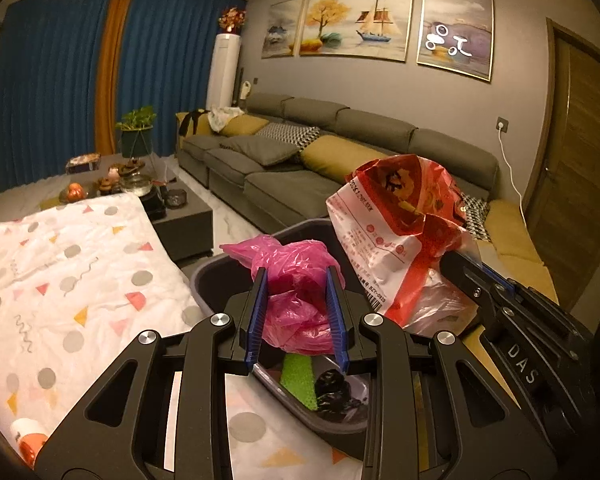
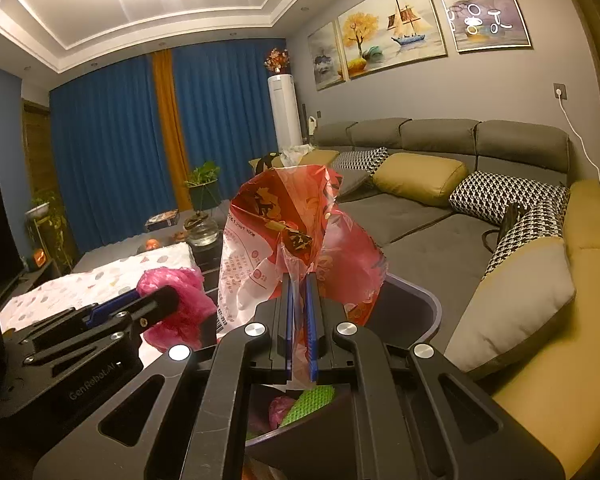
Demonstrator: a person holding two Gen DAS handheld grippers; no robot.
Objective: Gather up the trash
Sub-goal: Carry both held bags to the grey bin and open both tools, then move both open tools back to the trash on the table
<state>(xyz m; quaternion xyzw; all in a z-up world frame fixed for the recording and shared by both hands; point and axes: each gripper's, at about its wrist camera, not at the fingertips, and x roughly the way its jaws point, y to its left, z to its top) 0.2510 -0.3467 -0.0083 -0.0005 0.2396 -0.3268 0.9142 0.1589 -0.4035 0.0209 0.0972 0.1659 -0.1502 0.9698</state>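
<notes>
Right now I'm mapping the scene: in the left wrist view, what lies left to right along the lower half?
patterned cloth → pink plastic bag held in the left gripper → red and white snack bag → right gripper

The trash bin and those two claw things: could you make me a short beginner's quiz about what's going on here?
1. True or false: the left gripper holds a pink plastic bag.
2. What does the right gripper pinch? A) a red and white snack bag B) a cushion C) a cup
3. Fill in: both pieces hang over the grey ____.

Key: 1 true; 2 A; 3 bin, which already holds a green piece and black scraps.
</notes>
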